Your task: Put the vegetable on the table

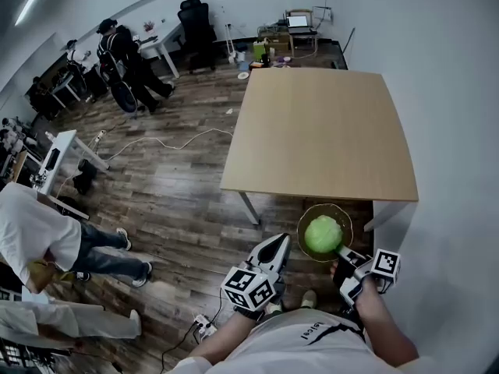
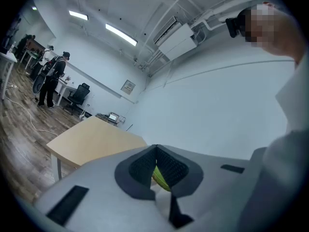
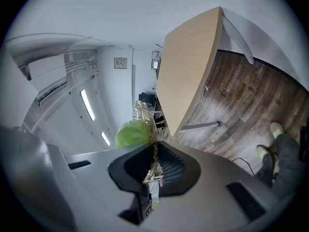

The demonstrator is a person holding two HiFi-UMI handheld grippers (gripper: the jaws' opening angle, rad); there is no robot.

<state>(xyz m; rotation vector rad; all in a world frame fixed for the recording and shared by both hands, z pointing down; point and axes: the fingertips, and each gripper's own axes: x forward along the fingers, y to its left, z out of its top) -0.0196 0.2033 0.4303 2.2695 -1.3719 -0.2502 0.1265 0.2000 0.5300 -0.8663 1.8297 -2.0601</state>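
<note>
Well, the right gripper [image 1: 344, 252] has its fingers nipped narrow on the rim of a glass bowl [image 1: 303, 223], and the round green vegetable [image 1: 323, 234] sits inside it. The bowl hangs just off the near edge of the table [image 1: 320, 131], over the wooden floor [image 1: 179, 201] and not touching the tabletop. In the right gripper view the thin glass wall [image 3: 143, 114] runs straight down between the pads of that gripper [image 3: 155, 151], with the vegetable [image 3: 131, 132] bulging to one side and the table [image 3: 188, 66] beyond it.

The left gripper [image 1: 279, 245] is also short of the table's near edge, just beside the bowl and apart from it. Its own view shows the fingertips of this gripper [image 2: 155, 151] meeting with nothing pinched between them; a sliver of yellow-green shows through the gap lower down, beyond the jaws. The table [image 2: 94, 139] lies ahead of it.

Well away from the table's left side, a person in a white shirt [image 1: 35, 232] bends over, and another in dark clothes [image 1: 125, 61] stands off its far left corner. A laptop [image 1: 298, 22] sits past the table's far end.
</note>
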